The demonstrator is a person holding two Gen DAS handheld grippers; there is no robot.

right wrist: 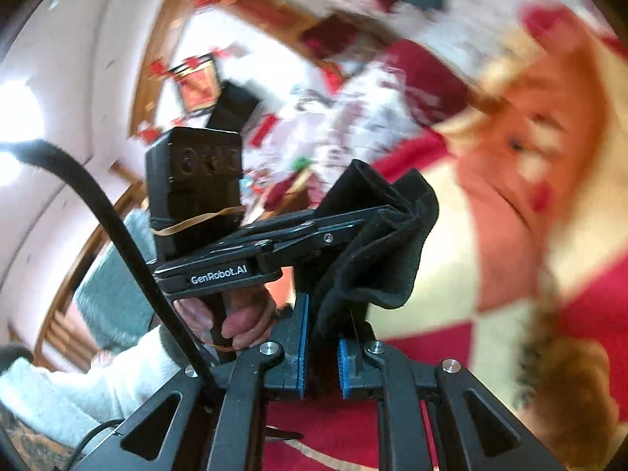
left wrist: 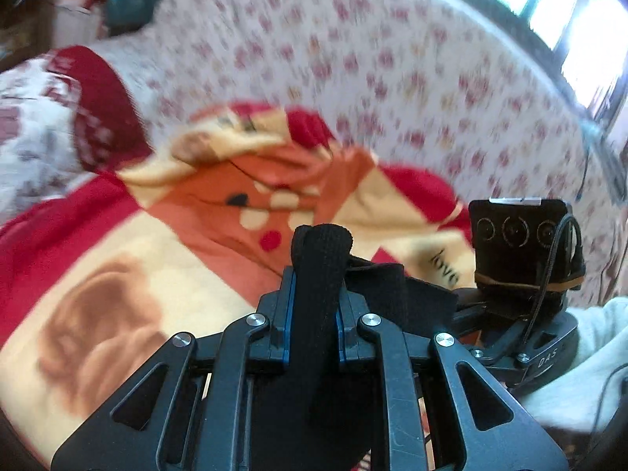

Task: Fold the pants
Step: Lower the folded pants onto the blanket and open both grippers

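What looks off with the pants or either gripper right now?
Nothing looks damaged. The black fabric pants are bunched rather than flat: the left gripper is shut on a rolled edge, the right gripper on a crumpled wad, above the red and cream cartoon blanket. Both views are blurred.

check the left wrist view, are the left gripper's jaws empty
No, the left gripper is clamped on a bunched strip of the black pants, which sticks out past its blue pads.

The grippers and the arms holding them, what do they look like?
Both grippers, left gripper and right gripper, are black linkage frames with silver rivets and blue-edged finger pads. Each carries a black box-shaped camera module strapped on by a tan rubber band. White lettering reads GenRobot.AI. A black cable trails off. The sleeve is white knit.
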